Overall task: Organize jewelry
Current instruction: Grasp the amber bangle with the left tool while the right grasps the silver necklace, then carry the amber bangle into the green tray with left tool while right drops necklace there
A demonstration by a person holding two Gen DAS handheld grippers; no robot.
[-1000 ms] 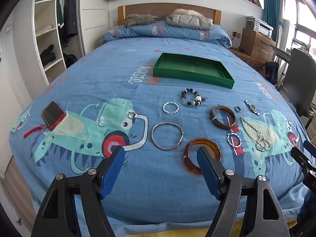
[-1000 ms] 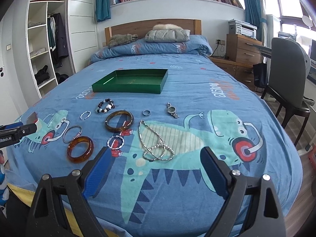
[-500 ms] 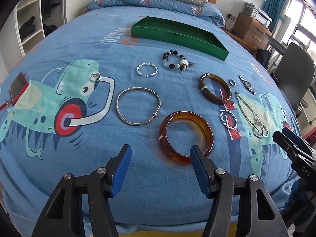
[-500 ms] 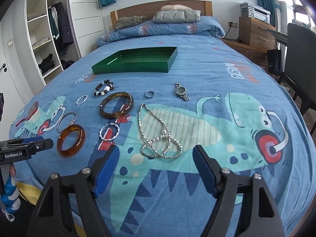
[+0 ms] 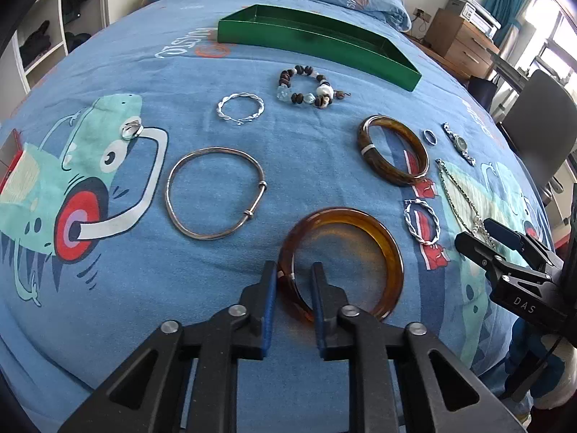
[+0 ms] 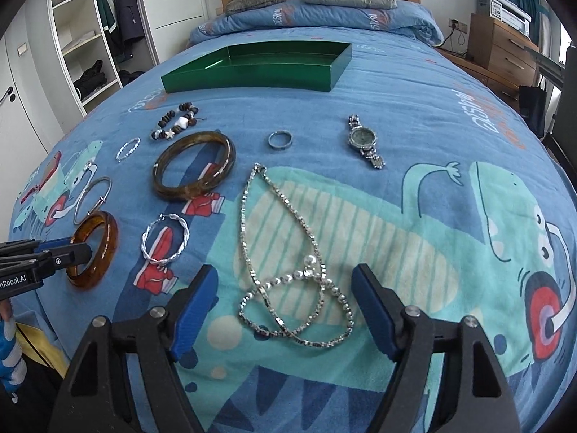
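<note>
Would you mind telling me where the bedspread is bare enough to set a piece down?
Bare: the stretch right of the watch and silver necklace, and the green tray itself. Crowded: between the beaded bracelet and amber bangle.

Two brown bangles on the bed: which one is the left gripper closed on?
The lighter, see-through amber bangle, nearest the bed's edge. The left gripper pinches its near rim. The darker, mottled bangle lies untouched farther back.

clear: bedspread (image 6: 414,108) right of watch (image 6: 364,142) | blocked: bangles left of necklace (image 6: 288,259)
</note>
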